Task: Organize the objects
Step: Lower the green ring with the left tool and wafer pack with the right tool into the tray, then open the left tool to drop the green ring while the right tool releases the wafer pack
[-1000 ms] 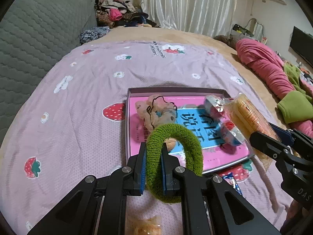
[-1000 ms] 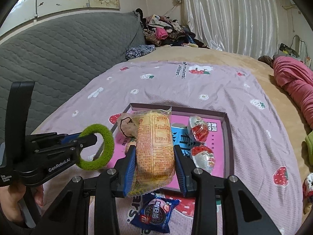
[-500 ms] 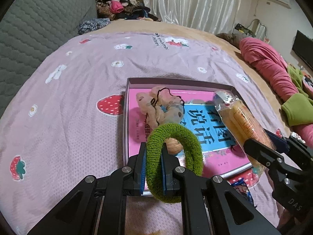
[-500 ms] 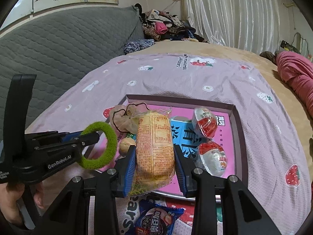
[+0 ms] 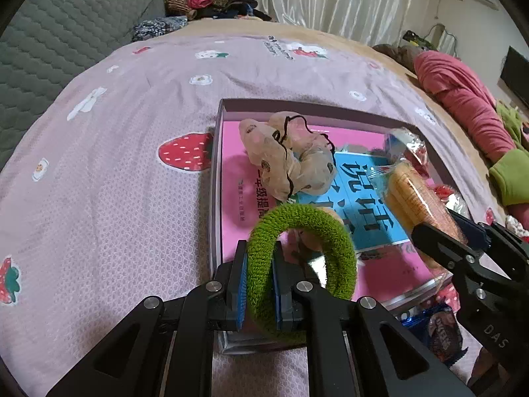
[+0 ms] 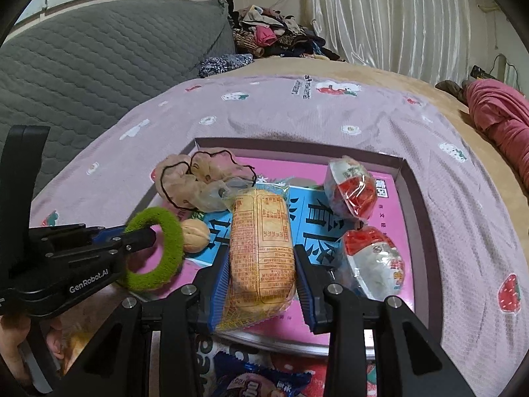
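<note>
Your left gripper (image 5: 259, 284) pinches the green hair tie (image 5: 334, 248), its blue pads clamped on one side of the loop, held over the near left corner of the tray (image 5: 215, 205). Your right gripper (image 6: 261, 284) squeezes the wrapped biscuit pack (image 6: 261, 241) over the tray's near edge. Inside the tray lie a beige scrunchie (image 5: 287, 162) toward the far left, a walnut (image 6: 195, 235) beside the tie, and two red-and-white snack packets (image 6: 350, 188) at the right.

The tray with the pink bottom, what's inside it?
Inside the tray: a beige scrunchie, a walnut, and two wrapped red-and-white snacks. The held cracker pack hides part of the bottom.
</note>
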`<state>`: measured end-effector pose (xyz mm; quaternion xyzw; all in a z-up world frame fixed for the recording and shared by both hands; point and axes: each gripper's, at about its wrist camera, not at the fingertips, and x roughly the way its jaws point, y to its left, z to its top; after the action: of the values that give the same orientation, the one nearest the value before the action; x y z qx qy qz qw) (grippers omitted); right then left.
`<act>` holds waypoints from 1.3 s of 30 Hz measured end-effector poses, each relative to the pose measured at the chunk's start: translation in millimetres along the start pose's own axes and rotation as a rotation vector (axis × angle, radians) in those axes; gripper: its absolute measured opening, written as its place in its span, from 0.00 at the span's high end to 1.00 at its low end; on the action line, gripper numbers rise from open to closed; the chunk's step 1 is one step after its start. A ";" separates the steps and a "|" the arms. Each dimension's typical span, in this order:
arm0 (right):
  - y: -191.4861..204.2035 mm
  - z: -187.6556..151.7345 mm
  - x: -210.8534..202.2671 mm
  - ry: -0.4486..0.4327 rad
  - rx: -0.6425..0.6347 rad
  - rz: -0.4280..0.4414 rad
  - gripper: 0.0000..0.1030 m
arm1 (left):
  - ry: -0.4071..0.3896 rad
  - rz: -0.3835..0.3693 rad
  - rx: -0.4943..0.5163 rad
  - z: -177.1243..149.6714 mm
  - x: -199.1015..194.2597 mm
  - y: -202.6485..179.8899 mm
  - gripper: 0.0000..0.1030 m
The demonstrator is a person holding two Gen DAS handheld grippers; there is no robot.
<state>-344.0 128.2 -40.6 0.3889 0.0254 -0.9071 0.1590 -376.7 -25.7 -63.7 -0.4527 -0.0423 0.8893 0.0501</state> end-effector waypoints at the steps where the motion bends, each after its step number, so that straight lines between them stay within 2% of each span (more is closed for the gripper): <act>1: -0.7 -1.3 3.1 0.004 0.003 0.004 0.63 | -0.003 0.001 0.000 -0.3 0.8 1.1 0.87; 24: -3.2 -9.3 29.9 0.065 -0.019 -0.030 0.62 | -0.002 -0.003 0.023 1.8 8.5 3.1 0.85; 36: -2.7 -10.8 27.5 0.066 -0.019 -0.035 0.62 | -0.022 -0.012 0.037 0.7 2.5 -1.8 0.73; 39: -3.0 -9.7 27.1 0.064 -0.018 -0.035 0.62 | -0.032 -0.012 0.041 0.7 -0.6 -3.3 0.63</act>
<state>-355.6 125.4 -67.0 0.4158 0.0455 -0.8965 0.1459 -376.7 -22.5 -62.4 -0.4369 -0.0273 0.8968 0.0638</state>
